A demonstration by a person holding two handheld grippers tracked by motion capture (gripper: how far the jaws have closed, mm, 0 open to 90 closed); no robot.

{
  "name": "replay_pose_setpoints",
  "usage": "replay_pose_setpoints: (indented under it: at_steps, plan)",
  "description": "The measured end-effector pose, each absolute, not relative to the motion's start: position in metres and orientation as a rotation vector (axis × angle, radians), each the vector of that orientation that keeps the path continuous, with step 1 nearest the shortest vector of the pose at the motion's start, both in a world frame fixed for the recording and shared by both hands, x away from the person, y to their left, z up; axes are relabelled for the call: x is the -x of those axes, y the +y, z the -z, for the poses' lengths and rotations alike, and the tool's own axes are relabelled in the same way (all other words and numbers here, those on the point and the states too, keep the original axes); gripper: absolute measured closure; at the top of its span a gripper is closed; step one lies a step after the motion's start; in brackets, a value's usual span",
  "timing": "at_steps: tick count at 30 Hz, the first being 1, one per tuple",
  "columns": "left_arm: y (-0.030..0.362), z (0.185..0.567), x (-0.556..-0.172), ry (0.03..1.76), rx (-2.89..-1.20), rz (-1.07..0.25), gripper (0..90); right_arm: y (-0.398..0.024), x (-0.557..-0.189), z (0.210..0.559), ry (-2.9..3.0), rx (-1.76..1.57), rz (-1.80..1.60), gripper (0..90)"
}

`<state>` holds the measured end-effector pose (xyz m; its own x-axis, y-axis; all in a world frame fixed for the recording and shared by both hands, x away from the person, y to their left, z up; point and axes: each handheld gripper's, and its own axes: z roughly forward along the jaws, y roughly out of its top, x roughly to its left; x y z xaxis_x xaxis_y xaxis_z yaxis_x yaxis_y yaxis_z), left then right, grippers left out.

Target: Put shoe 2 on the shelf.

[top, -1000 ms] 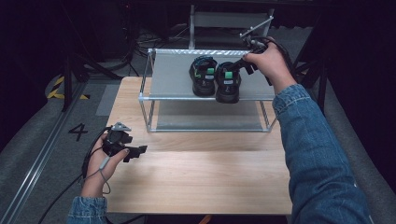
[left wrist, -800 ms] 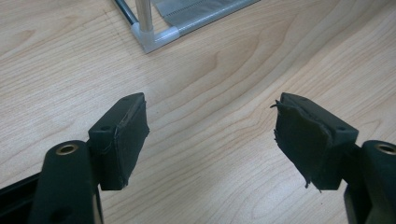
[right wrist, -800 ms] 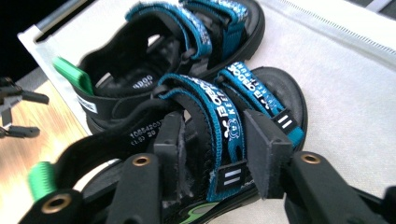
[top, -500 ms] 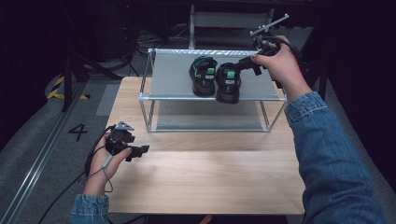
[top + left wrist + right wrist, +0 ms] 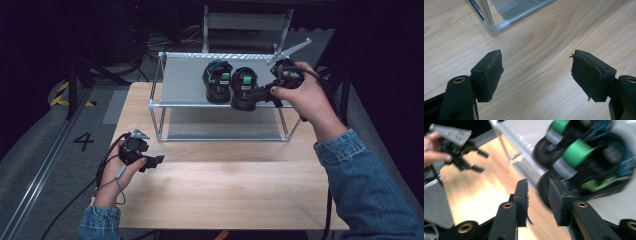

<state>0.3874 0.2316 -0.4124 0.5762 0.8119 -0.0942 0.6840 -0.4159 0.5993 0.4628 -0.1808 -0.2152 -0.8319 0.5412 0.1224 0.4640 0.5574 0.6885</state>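
Since the earlier frames the right gripper (image 5: 256, 95) has drawn back from the nearer sandal (image 5: 244, 88) toward the right end of the rack, and its jaws have just been closing with nothing between them.

Nearest the person, the left gripper (image 5: 159, 160) is held low over the wooden table (image 5: 225, 195), just in front of the rack's left front leg (image 5: 487, 13). In the left gripper view its two black pads (image 5: 490, 75) stand wide apart with only bare wood between them, so this gripper is open and holds nothing.

Farther back stands the metal shoe rack (image 5: 165, 85), its grey upper shelf carrying two black sandals with green straps side by side. The right-hand sandal sits at the shelf's front edge, with its toe slightly over the rail. The other sandal (image 5: 218, 81) lies just beside it to the left.

At that shelf's right end the right hand (image 5: 305, 97) holds its gripper level, tips pointing at the nearer sandal's side. In the blurred right gripper view its pads (image 5: 522, 200) are narrowly parted and empty, just short of the sandal's sole (image 5: 544, 191).
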Motion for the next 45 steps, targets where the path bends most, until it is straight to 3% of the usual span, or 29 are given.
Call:
replay_pose_setpoints:
  at_steps: [13,30,45]
  plan:
    - [0.238,0.412,-0.383,1.205,-2.202,-0.283,25.7,-0.164,-0.472,0.262,2.757,-0.88,-0.966,90.0]
    - [0.237,0.413,-0.385,1.197,-2.203,-0.278,25.6,-0.171,-0.502,0.27,2.801,-0.948,-1.054,90.0]
    - [0.233,0.413,-0.388,1.18,-2.214,-0.273,25.7,-0.162,-0.508,0.27,2.79,-0.909,-0.958,89.1]
